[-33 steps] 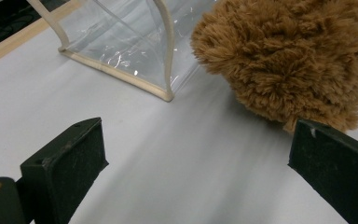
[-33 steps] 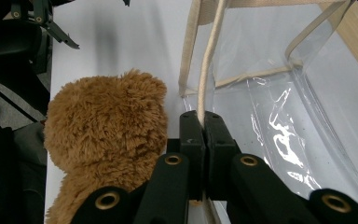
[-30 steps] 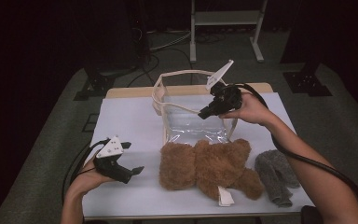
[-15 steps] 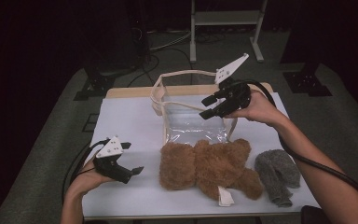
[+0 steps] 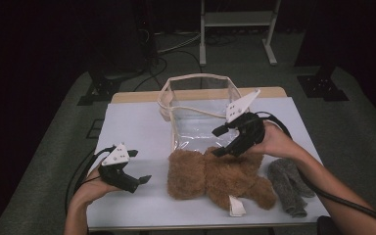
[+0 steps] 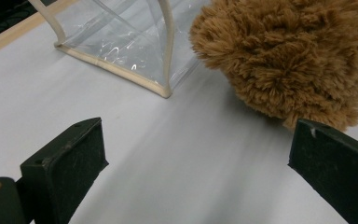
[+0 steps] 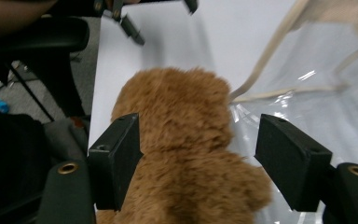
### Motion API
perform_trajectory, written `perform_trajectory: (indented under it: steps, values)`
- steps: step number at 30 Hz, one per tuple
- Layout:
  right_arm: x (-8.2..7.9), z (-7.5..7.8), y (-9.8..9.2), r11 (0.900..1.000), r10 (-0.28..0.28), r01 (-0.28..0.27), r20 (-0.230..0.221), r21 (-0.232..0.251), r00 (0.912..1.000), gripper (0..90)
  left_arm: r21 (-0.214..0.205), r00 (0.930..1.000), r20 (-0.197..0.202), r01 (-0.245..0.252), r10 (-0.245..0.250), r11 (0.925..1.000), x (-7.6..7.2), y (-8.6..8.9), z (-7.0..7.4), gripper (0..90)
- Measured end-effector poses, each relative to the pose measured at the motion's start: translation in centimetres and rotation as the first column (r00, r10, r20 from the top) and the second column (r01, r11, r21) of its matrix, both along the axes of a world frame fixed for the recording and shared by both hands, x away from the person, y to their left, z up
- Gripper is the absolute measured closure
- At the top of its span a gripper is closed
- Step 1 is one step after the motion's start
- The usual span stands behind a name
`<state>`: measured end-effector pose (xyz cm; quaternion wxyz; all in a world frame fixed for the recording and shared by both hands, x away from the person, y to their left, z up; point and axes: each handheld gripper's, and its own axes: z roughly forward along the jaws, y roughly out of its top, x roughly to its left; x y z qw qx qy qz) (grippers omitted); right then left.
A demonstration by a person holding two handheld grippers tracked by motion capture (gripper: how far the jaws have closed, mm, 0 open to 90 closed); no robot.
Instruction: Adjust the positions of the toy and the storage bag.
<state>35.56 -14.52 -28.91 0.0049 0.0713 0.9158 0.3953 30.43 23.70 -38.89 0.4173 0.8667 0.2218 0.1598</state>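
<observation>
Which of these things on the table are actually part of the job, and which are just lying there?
In use:
- brown teddy bear, with the open right gripper poised over it
- clear bag standing open just behind the bear

Lying about:
- grey sock, at the table's right end
- left gripper, open, with nothing between its jaws

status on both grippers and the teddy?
Right gripper open, jaws just opened, over the teddy bear. Left gripper open, empty. Bear lies beside clear bag; nothing in the way.
</observation>
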Motion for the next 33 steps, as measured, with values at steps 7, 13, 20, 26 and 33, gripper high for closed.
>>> perform_trajectory:
  steps: [7,13,20,26,33]
  values:
    - [-0.6,-3.2,0.8,0.9989,0.012,-0.014,-0.027,-0.045,0.9996,28.5,-0.001,1.0000,-0.004,-0.005,0.005,1.0000,0.0,0.1,-0.1,3.1]
    - [-0.7,-5.3,1.1,0.9967,0.009,-0.012,-0.041,-0.081,0.9991,26.3,-0.007,0.9999,-0.005,-0.009,0.009,0.9999,0.0,0.2,-0.1,3.1]
    - [-1.0,-7.0,1.2,0.9917,0.000,-0.004,-0.027,-0.129,0.9996,22.5,-0.003,0.9999,-0.011,-0.007,0.007,1.0000,0.0,0.2,-0.2,3.1]
    - [-0.9,-7.5,1.4,0.9908,0.002,-0.006,-0.032,-0.135,0.9995,20.8,0.001,0.9999,-0.016,-0.004,0.004,1.0000,0.1,0.3,-0.2,3.1]
    - [-1.1,-8.1,2.2,0.9829,0.006,-0.010,-0.021,-0.184,0.9998,18.4,-0.002,0.9998,-0.019,-0.008,0.008,1.0000,0.1,0.4,-0.3,3.1]
